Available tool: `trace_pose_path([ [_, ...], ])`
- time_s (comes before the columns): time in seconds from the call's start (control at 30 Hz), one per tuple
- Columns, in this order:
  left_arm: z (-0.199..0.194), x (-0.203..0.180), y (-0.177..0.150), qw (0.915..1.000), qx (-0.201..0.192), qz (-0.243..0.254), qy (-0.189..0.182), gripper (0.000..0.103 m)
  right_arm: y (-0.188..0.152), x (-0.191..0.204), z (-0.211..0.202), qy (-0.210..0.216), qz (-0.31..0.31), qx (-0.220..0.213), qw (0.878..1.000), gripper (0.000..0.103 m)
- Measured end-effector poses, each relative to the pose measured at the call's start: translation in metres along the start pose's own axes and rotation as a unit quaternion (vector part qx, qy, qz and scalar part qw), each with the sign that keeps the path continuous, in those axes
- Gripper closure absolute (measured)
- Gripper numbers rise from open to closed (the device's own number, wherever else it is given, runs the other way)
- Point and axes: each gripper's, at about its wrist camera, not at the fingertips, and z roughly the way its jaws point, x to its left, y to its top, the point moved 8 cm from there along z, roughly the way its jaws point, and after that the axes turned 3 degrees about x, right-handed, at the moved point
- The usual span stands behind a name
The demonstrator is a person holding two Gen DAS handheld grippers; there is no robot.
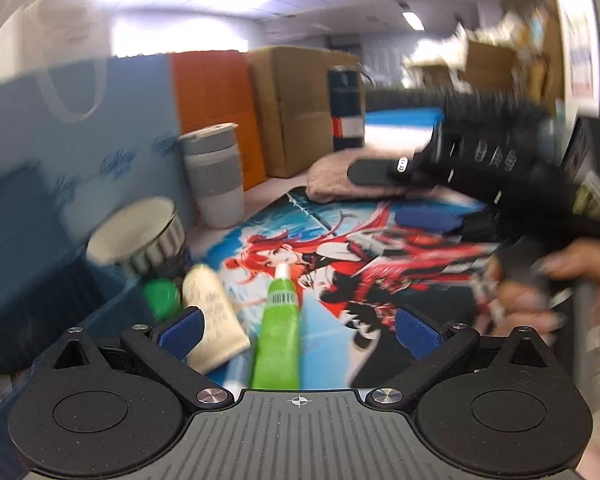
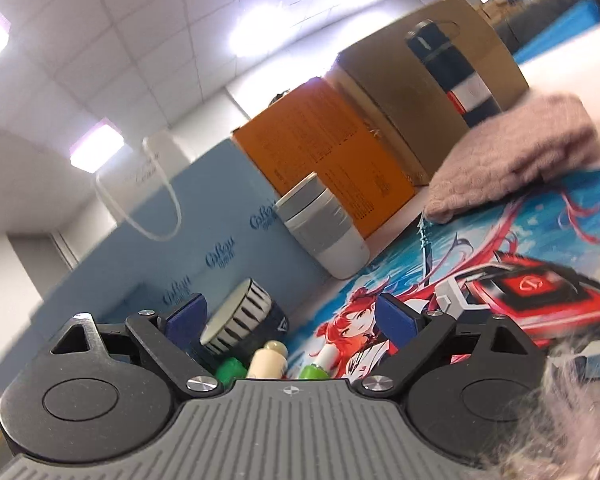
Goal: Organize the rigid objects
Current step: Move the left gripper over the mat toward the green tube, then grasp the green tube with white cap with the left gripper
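The left hand-held gripper [image 1: 298, 330] hangs spread wide over a green tube [image 1: 278, 340] and a cream tube [image 1: 212, 316], gripping neither. The right hand-held gripper [image 2: 296, 320] is equally agape and empty. Both tubes lie on the anime desk mat [image 1: 340, 264] beside a ribbed bowl [image 1: 140, 234]. Behind stands a blue "Cafray" paper bag [image 2: 204, 240].

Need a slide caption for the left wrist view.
Open left tongs above a green tube and cream tube on an anime desk mat.
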Motion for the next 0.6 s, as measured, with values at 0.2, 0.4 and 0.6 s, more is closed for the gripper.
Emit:
trace_pose_path([
  [0.2, 0.055, -0.008, 0.02, 0.997, 0.042, 0.064, 0.014, 0.009, 0.002, -0.022, -0.003, 0.023, 0.072, 0.004, 0.997, 0.012],
  [0.4, 0.104, 0.006, 0.029, 0.9927, 0.12, 0.007, 0.008, 0.038, 0.001, -0.034, -0.004, 0.032, 0.118, -0.001, 0.993, 0.012],
  [0.6, 0.131, 0.019, 0.025, 0.9802, 0.178, -0.077, -0.041, 0.054, -0.003, -0.03, -0.001, 0.048, 0.117, 0.014, 0.992, 0.012],
])
